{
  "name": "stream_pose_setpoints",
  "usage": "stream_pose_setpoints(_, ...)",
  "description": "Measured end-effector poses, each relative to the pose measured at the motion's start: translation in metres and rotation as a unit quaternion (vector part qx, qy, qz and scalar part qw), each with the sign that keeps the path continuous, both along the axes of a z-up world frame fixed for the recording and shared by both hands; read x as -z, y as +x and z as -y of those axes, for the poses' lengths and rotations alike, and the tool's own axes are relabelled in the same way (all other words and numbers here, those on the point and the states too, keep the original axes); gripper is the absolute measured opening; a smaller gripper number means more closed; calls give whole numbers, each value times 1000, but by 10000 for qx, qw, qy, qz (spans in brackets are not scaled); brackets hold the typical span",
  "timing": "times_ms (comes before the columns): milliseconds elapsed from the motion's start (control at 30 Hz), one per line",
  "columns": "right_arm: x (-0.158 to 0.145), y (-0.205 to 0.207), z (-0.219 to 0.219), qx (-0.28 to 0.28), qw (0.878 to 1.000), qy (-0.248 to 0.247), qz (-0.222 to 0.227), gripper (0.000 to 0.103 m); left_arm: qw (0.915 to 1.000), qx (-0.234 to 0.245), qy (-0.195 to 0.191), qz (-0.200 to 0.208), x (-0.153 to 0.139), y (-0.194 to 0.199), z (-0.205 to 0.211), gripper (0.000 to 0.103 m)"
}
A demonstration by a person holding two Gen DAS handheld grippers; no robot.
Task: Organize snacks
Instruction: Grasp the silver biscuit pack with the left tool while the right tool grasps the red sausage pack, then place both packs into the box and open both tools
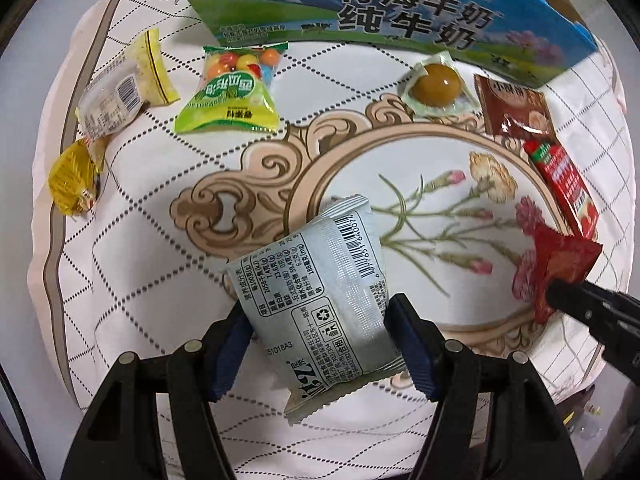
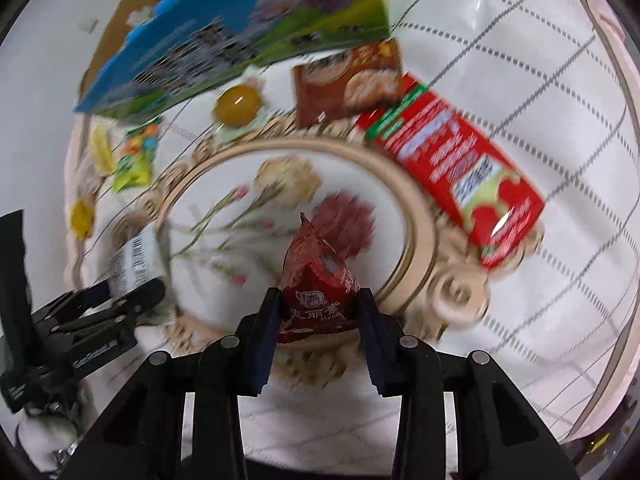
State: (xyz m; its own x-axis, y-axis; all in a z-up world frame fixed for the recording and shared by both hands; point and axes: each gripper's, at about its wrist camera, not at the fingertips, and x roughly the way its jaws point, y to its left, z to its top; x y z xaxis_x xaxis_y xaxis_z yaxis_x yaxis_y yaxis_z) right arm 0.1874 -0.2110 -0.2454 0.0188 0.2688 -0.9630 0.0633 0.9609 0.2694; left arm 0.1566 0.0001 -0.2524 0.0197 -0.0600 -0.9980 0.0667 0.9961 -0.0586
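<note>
My left gripper (image 1: 320,332) is shut on a pale blue-grey snack packet (image 1: 320,284) with a barcode, held over the flowered tablecloth (image 1: 460,208). My right gripper (image 2: 318,308) is shut on a small red snack packet (image 2: 316,280); that packet (image 1: 560,264) and the right gripper (image 1: 556,292) also show at the right edge of the left wrist view. The left gripper (image 2: 136,292) with its packet (image 2: 136,256) shows at the left of the right wrist view. A blue and green milk carton box (image 1: 400,12) stands at the back.
Loose snacks lie near the box: a green candy bag (image 1: 232,88), a yellow-white packet (image 1: 128,84), a gold-wrapped sweet (image 1: 76,180), a sealed brown egg (image 1: 436,84), a brown sachet (image 1: 516,108) and a red box (image 1: 564,184). The right wrist view is motion-blurred.
</note>
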Motion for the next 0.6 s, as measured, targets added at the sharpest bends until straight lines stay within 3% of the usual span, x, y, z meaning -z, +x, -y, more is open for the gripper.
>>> stream_pose_setpoints(167, 8, -6, -6, -67, 9999, -78, -81, 41, 9998, 108, 142, -6, 13, -5, 8, 69)
stream_pose_setpoints(300, 17, 2, -7, 147, 9998, -20, -104, 51, 9997, 113, 198, -54, 28, 7, 18, 70)
stream_pose_setpoints(533, 22, 3, -6, 226, 9996, -154, 16, 49, 9999, 46, 156, -9, 33, 18, 26, 69)
stream_pose_setpoints(600, 19, 2, -8, 193, 9996, -168, 78, 44, 9999, 42, 128, 37, 20, 26, 21, 68)
